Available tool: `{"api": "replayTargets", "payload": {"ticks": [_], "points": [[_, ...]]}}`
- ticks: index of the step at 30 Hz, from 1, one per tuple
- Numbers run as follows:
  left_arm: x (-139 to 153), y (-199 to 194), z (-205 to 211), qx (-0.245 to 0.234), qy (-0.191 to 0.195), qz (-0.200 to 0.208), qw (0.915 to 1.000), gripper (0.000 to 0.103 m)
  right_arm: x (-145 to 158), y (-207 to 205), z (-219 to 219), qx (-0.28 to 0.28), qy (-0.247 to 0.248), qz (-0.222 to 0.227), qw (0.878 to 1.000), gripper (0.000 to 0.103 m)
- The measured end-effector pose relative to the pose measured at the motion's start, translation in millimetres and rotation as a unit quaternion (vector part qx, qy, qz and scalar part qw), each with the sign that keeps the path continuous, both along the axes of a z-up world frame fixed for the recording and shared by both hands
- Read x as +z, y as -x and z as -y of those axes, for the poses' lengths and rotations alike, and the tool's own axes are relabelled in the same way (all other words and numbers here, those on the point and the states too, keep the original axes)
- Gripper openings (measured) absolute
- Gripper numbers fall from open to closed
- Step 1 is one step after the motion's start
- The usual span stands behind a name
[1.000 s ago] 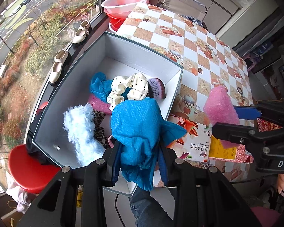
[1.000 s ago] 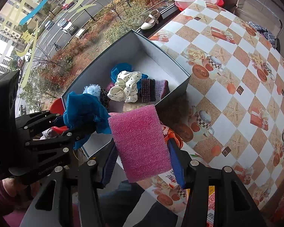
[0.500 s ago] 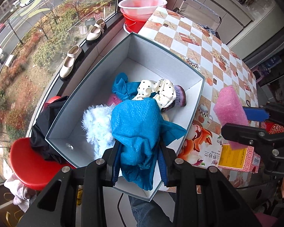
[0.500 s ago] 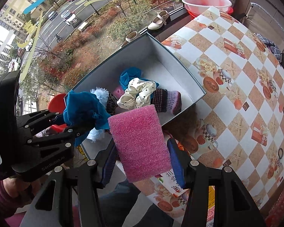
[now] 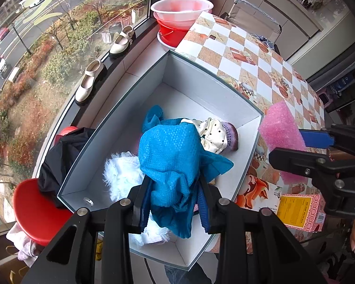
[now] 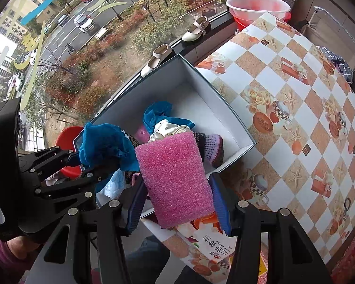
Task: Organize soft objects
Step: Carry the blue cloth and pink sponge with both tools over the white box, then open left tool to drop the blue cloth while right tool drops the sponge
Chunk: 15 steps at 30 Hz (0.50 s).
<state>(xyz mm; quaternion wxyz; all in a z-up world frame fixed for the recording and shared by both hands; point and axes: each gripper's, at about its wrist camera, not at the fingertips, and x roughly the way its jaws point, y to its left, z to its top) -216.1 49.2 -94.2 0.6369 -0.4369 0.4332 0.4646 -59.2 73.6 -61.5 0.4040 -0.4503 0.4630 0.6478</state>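
Left tool (image 5: 175, 201) clamped on blue cloth (image 5: 170, 156) above box (image 5: 201, 90) at tabletop (image 6: 295, 118) edge; right tool (image 6: 177, 203) gripping pink foam (image 6: 175, 177)

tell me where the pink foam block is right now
The pink foam block is clamped in the right gripper, held over the near right edge of the grey box, beside the blue cloth in the left gripper.

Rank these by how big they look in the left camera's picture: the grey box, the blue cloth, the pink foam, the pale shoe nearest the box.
1. grey box
2. blue cloth, though it sits close to the lens, which inflates it
3. pink foam
4. pale shoe
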Motion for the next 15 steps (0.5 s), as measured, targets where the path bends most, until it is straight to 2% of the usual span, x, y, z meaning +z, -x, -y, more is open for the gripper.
{"api": "replayTargets", "payload": {"ticks": [15], "points": [[-15,-7,-22,0.0,0.015,-0.006,0.9999,0.037,-16,-4,-24,-0.001,0.013,0.01,1.0,0.054]]}}
